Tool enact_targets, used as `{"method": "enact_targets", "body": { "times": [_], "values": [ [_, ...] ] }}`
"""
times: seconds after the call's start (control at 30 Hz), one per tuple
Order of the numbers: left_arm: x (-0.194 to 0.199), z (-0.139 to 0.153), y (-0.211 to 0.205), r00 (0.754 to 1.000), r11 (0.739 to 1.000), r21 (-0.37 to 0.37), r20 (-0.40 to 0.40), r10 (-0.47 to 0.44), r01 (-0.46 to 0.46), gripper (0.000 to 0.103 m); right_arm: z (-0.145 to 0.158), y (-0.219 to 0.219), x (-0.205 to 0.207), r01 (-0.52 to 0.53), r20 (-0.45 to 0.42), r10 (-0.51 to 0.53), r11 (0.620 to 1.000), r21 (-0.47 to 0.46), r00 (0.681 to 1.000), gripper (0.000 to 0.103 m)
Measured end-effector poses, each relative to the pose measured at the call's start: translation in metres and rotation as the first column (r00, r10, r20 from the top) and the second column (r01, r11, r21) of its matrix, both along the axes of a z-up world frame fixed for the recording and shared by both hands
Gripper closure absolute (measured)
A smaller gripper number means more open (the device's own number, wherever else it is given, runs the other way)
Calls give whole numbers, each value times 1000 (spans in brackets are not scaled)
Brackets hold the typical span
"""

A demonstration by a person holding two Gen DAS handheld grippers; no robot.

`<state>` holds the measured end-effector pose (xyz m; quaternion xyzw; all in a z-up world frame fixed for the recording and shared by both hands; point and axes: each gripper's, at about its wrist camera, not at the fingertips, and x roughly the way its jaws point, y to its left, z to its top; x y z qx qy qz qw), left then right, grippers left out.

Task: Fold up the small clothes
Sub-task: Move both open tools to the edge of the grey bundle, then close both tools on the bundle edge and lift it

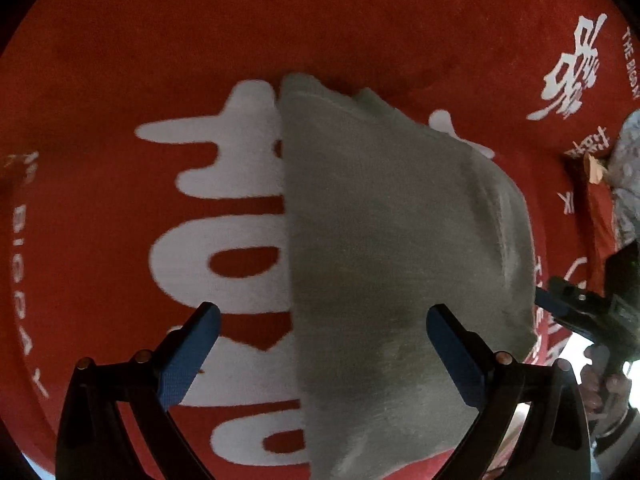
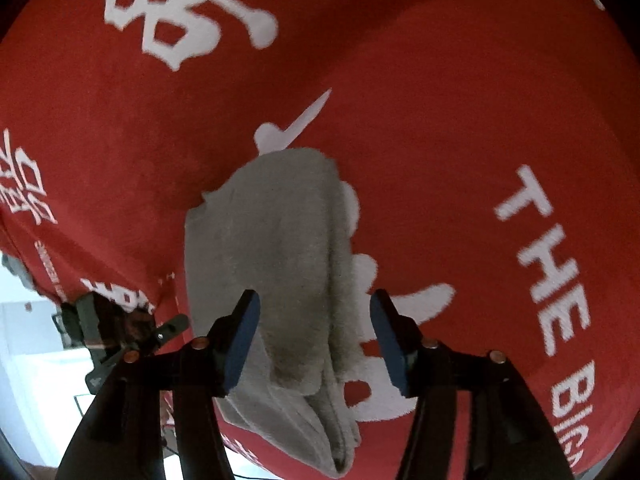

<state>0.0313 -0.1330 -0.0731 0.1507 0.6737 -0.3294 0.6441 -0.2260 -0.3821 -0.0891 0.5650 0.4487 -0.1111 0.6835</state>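
Note:
A small grey garment (image 1: 380, 240) lies folded on the red cloth (image 1: 120, 60) with big white lettering. In the left wrist view its straight folded edge runs down the middle. My left gripper (image 1: 324, 340) hovers over its near part, open, one pad over the red cloth and the other over the grey fabric. In the right wrist view the grey garment (image 2: 272, 256) shows stacked layers along its right side. My right gripper (image 2: 316, 340) stands open astride its near end, and neither pad presses on it. The right gripper (image 1: 572, 304) also shows at the left wrist view's right edge.
The red cloth (image 2: 440, 120) covers the whole work surface and drops off at its edge near the bright floor (image 2: 32, 340). A pale patterned fabric (image 1: 628, 160) lies at the far right. A person's hand (image 1: 604, 388) holds the right gripper's handle.

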Motion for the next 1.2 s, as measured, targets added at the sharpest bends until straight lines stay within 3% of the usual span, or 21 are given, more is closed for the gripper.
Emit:
{"method": "enact_targets", "body": {
  "times": [0.17,0.33,0.6,0.73,0.8,0.87,0.9,0.97,1.2],
  "values": [
    [-1,-14,-2,995,999,-51,-101,11,-16,0,-20,-1,5,-37,-29,38,999,38,999,42],
    [-5,-32,-13,981,995,-103,-193,-17,-3,0,-39,-2,11,-94,51,88,987,133,995,42],
    [-10,-42,-41,986,994,-109,-167,-15,-3,0,-49,9,47,-186,173,157,969,162,972,40],
    [-12,-40,-42,989,994,-112,-142,-32,16,2,-56,14,56,-162,206,123,969,185,971,40],
    [-14,-36,-40,993,994,-104,-107,-40,29,17,-57,16,55,-133,196,92,969,207,976,44],
    [-12,-29,-32,995,991,-133,-97,-28,15,31,-60,20,55,-109,151,75,966,235,986,64],
    [-11,-26,-29,995,989,-146,-98,-22,8,43,-59,21,53,-97,152,60,965,245,987,67],
    [-8,-19,-21,995,985,-175,-103,-17,-1,53,-51,26,54,-87,165,49,968,234,985,70],
    [-14,16,-1,995,971,-238,-93,-41,18,56,-18,41,53,-70,237,0,955,289,972,71]
  ]
}}
